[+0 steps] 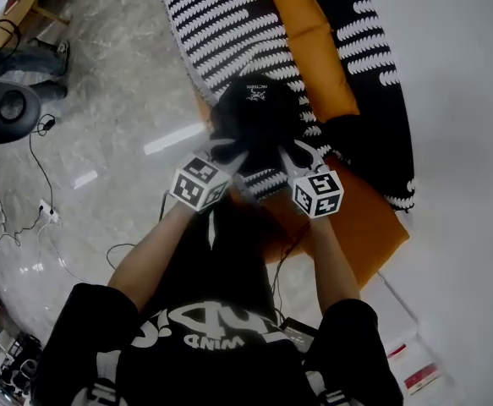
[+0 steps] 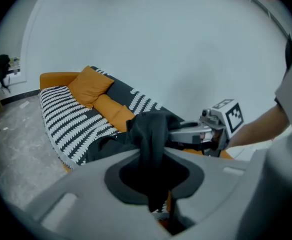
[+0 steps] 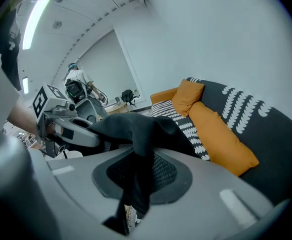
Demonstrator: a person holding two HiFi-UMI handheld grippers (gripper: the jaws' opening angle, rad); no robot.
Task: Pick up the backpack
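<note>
Black backpack point(image 1: 256, 108) is being held at the sofa point(image 1: 229, 24) front edge. Its soft, limp fabric is being pinched in folds by the left hand-held gripper point(image 2: 153, 154) and right hand-held gripper point(image 3: 138, 159), both narrowed. Sagging is being expected; a strap is being judged the firmer hold.

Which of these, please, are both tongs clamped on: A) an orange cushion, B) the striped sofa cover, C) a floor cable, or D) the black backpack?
D: each gripper view shows black fabric of the backpack pinched in the left tongs and the right tongs.

Shirt point(image 1: 202, 342): "WIND" legible. Backpack point(image 1: 256, 112) logo unreadable.
</note>
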